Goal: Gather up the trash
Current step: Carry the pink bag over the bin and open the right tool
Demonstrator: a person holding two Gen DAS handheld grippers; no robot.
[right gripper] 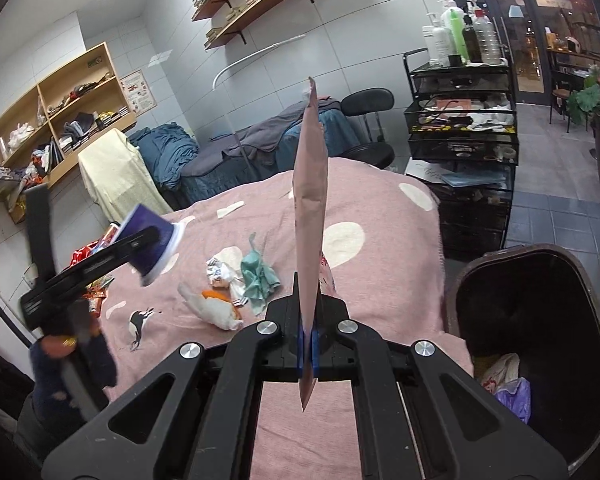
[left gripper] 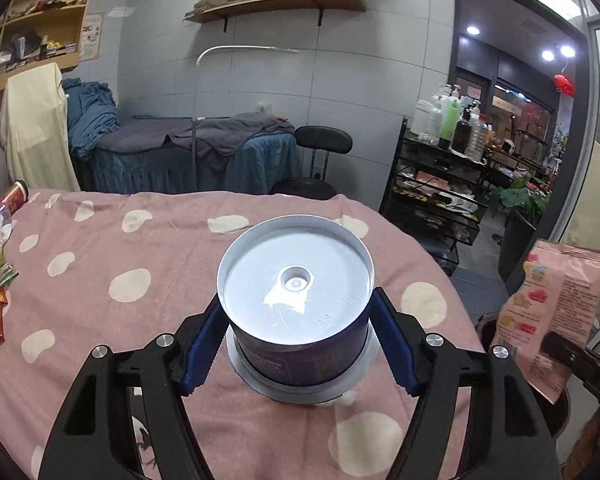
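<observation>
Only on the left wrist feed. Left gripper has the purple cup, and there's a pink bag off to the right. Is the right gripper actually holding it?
Observer: Yes. The right gripper is shut on the pink bag near its lower end, and the bag stands upright, edge-on to the camera.
Operator: Bin open?
Observer: Open. The trash bin stands to the right of the bed, with a white bag and something purple inside.
Operator: Trash left on the bed?
Observer: A crumpled paper wad, a teal cloth and a white-orange wrapper lie clustered on the pink blanket.
</observation>
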